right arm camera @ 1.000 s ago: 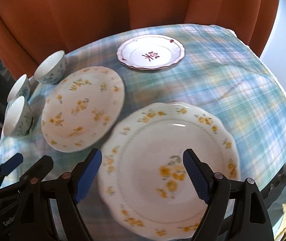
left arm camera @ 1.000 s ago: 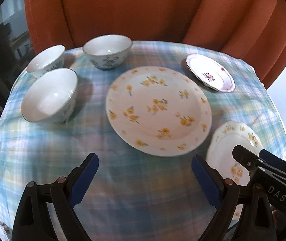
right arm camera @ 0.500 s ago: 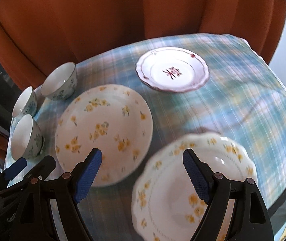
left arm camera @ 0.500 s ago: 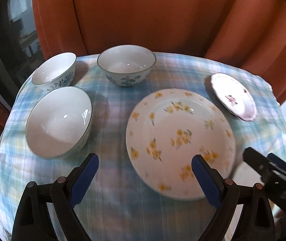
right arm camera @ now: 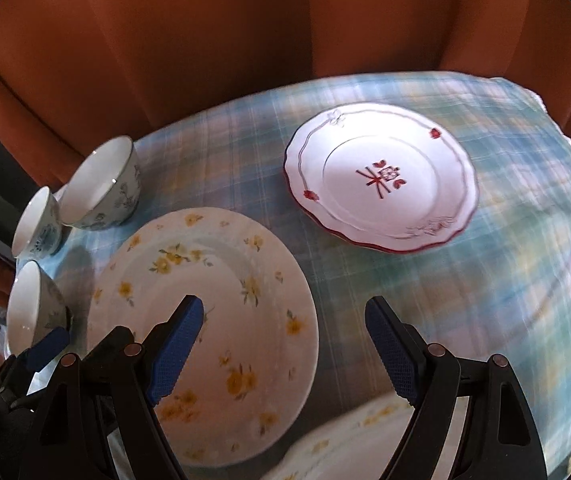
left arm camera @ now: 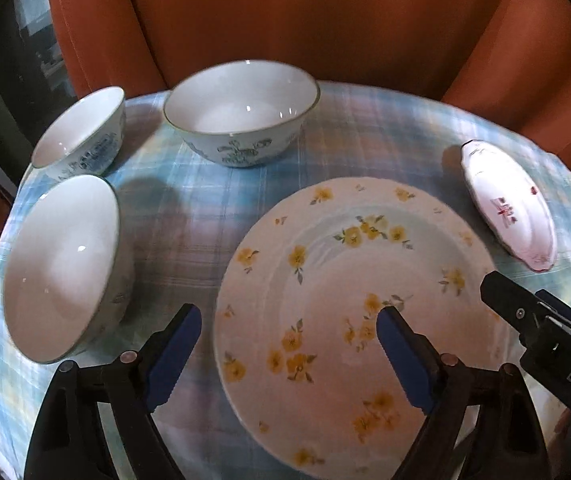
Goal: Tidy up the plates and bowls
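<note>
A large yellow-flowered plate (left arm camera: 345, 312) (right arm camera: 205, 320) lies on the plaid tablecloth (left arm camera: 213, 208). A red-trimmed plate (left arm camera: 509, 208) (right arm camera: 381, 176) lies at the far right. Three white bowls with blue flowers stand at the left: a near one (left arm camera: 61, 264) (right arm camera: 33, 304), a small one (left arm camera: 81, 136) (right arm camera: 37, 220) and a far one (left arm camera: 241, 112) (right arm camera: 101, 184). A second flowered plate's rim (right arm camera: 349, 440) shows under my right gripper. My left gripper (left arm camera: 289, 356) is open and empty over the large plate's near left edge. My right gripper (right arm camera: 285, 352) is open and empty over its right edge.
An orange curtain (left arm camera: 285, 20) (right arm camera: 245, 40) hangs close behind the table. The tablecloth drops off at the right edge (right arm camera: 557, 128). A dark window (left arm camera: 13, 64) is at the far left.
Both grippers moved forward and lower over the table. The bowls and plates look larger and nearer. The second flowered plate slid almost out of the right wrist view. Both stay open.
</note>
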